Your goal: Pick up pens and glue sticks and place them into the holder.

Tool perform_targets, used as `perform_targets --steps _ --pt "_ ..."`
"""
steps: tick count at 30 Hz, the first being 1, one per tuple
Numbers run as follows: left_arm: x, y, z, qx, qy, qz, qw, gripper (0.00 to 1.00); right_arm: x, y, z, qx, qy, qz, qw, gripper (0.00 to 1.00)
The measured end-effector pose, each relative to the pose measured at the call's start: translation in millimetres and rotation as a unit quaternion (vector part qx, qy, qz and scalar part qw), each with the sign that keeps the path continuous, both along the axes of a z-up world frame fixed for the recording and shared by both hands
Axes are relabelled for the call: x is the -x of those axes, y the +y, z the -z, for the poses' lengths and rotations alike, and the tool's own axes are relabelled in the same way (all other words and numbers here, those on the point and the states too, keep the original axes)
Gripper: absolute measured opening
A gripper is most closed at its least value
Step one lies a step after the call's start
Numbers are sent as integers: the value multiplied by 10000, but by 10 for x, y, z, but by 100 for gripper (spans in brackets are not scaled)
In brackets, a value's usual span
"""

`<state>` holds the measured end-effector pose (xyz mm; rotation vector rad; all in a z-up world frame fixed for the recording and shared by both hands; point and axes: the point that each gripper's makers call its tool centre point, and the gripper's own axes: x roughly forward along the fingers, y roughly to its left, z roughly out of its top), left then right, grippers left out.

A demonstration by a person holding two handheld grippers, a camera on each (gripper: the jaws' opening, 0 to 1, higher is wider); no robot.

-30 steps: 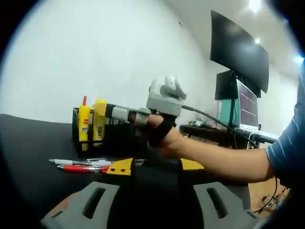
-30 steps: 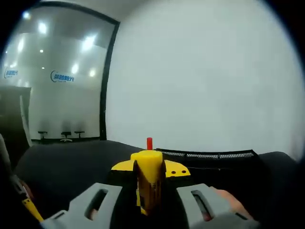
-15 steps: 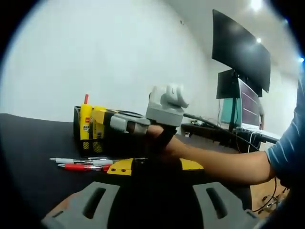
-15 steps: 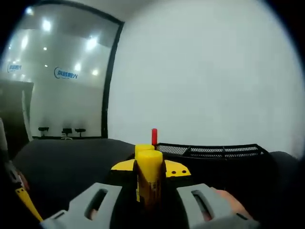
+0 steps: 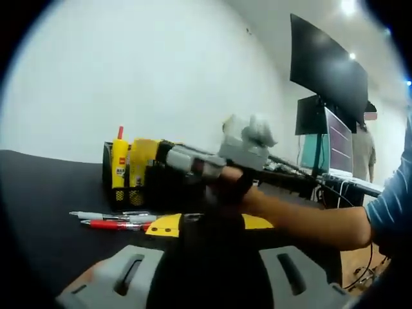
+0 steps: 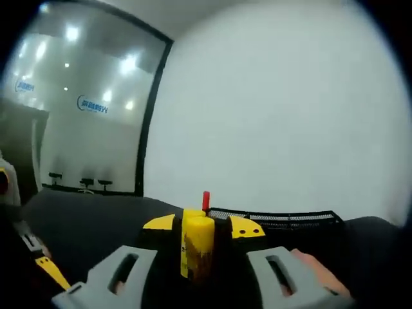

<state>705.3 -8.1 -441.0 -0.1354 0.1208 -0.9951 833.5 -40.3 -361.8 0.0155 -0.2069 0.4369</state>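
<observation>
A black mesh holder (image 5: 125, 193) stands on the dark table. It holds a yellow glue bottle with a red tip (image 5: 119, 164) and a yellow glue stick (image 5: 143, 162). My right gripper (image 5: 177, 158) reaches in from the right, just beside that stick. In the right gripper view the glue stick (image 6: 196, 251) stands upright between the spread yellow tips of my right gripper (image 6: 201, 225), with a dark gap on each side. The red tip (image 6: 206, 199) and the holder's rim (image 6: 277, 215) lie behind it. A white pen (image 5: 106, 216) and a red pen (image 5: 112, 224) lie before the holder. My left gripper (image 5: 209, 224) hangs open, holding nothing.
The black table (image 5: 45, 212) stretches left and forward of the holder. A person's forearm (image 5: 302, 222) crosses from the right. Dark monitors (image 5: 325, 71) and a desk stand at the far right, with a person (image 5: 367, 151) behind them. A white wall backs the scene.
My right gripper lowered the glue stick into the holder and its jaws spread apart off the stick. In the left gripper view it has drawn back slightly to the right.
</observation>
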Motion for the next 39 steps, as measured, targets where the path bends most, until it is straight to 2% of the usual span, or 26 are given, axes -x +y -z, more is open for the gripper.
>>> perform_targets --steps 6,11,15,20,21,23,28,30,31,32,33,34,39 --pt "10 -8 -7 3 -17 14 10000 29 462 -319 -99 136 -165 310 9993 27" --pt "14 -12 -9 15 -16 38 10000 29 686 -539 -101 168 -140 655 9976 29" --pt "4 3 -24 72 -8 23 10000 29 861 -707 7 618 48 1083 9922 30" --pt "0 23 -53 182 12 5 9998 29 1098 -741 53 1022 -268 1193 9872 41" --pt "1 24 -56 194 9 7 9998 29 1127 -747 46 1087 -388 1217 9858 44" --pt "5 27 -61 209 7 13 9998 29 1159 -784 78 1203 -442 1345 9826 48" --pt "5 33 -66 230 9 13 9997 29 1198 -940 127 1248 -641 1828 9731 49" --pt "4 37 -66 233 13 5 9997 29 1187 -976 223 1265 -570 1912 9717 50" --pt "5 39 -67 235 12 1 9997 29 1178 -1014 250 1289 -356 2044 9697 50" --pt "6 40 -71 240 6 -2 9997 29 1181 -1004 208 1257 -520 2012 9701 49" --pt "5 41 -72 241 1 -6 9997 29 1180 -1004 212 1279 -559 2027 9692 48" --pt "3 42 -72 240 3 -11 9997 29 1182 -1029 228 1288 -481 2086 9683 49" --pt "0 60 -91 286 6 -48 9996 30 1183 -1090 229 1255 -467 2215 9659 48"
